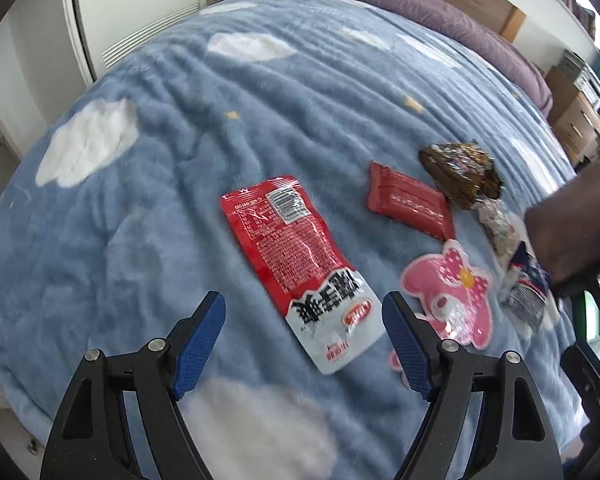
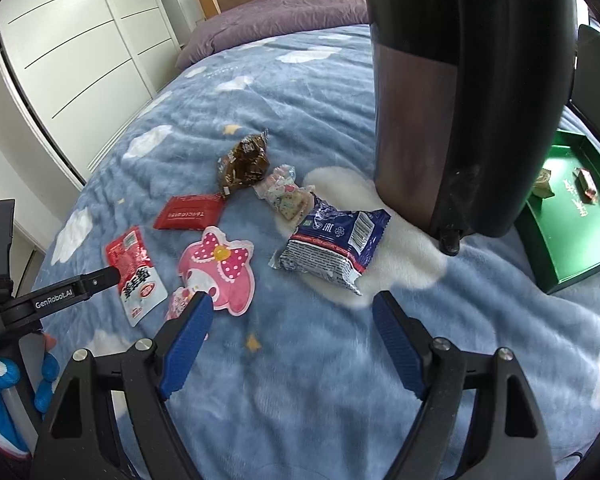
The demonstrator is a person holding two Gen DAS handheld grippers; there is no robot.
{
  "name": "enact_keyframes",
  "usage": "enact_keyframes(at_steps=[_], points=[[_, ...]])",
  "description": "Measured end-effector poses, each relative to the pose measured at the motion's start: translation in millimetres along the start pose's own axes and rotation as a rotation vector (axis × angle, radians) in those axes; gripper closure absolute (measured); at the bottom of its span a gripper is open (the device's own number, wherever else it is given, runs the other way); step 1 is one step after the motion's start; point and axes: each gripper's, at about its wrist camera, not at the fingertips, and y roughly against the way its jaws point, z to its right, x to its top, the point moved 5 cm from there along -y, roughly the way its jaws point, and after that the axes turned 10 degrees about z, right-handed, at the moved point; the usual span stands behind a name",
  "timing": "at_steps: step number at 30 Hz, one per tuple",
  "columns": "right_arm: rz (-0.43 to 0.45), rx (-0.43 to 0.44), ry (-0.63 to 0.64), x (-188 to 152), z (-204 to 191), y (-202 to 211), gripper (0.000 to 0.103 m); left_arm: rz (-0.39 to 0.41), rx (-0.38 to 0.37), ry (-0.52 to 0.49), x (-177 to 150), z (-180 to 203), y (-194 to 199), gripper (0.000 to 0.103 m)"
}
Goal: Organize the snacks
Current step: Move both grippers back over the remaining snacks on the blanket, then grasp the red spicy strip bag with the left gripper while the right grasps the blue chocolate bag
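Observation:
Snack packets lie on a blue cloud-print blanket (image 1: 148,184). A red and white pouch (image 1: 300,264) lies just ahead of my open, empty left gripper (image 1: 304,320); it also shows in the right wrist view (image 2: 134,272). Beside it are a flat red packet (image 1: 410,204), a brown wrapped snack (image 1: 460,176), a pink character pouch (image 1: 452,288) and a dark blue packet (image 1: 526,288). My right gripper (image 2: 292,316) is open and empty, just short of the dark blue packet (image 2: 332,248). The pink pouch (image 2: 220,268) lies to its left.
A green tray (image 2: 572,248) holding a few small snacks sits at the right on the bed. A dark upright object (image 2: 460,100) stands on the blanket behind the blue packet. A purple duvet (image 2: 276,20), a wooden headboard and white wardrobe doors (image 2: 68,48) lie beyond.

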Motion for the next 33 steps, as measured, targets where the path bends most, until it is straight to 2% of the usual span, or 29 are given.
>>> enact_keyframes(at_steps=[10, 18, 26, 33], points=[[0.01, -0.055, -0.051, 8, 4, -30, 0.0, -0.018, 0.041, 0.068, -3, -5, -29, 0.027], [0.02, -0.102, -0.095, 12, 11, -49, 0.0, -0.01, 0.046, 0.093, -4, -6, -42, 0.027], [0.006, -0.144, -0.142, 11, 22, -71, 0.0, -0.008, 0.068, 0.103, -6, -1, -57, 0.015], [-0.017, -0.179, -0.132, 9, 24, -91, 0.0, -0.023, 0.105, 0.086, -10, 3, -69, 0.005]])
